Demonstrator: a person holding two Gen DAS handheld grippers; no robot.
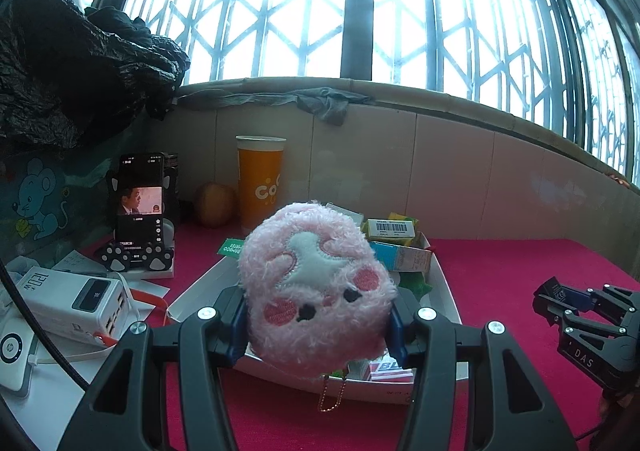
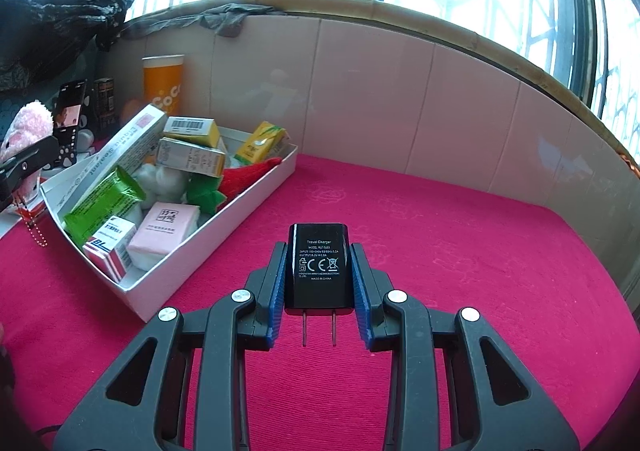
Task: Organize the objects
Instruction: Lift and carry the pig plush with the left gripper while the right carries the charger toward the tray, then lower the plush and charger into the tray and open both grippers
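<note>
Now we are squeezing the pink plush toy (image 1: 316,283) in our left gripper (image 1: 318,325), hiding the white box (image 2: 208,247); our right gripper (image 2: 319,283) is gripping the black charger (image 2: 319,263) over the red cloth (image 2: 460,271).

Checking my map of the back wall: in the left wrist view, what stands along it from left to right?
Phone → round brown fruit → orange cup.

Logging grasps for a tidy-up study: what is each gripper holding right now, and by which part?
Left gripper: fluffy pink plush toy, squeezed at its lower sides. Right gripper: black travel charger, clamped by its side faces, prongs toward the camera.
</note>
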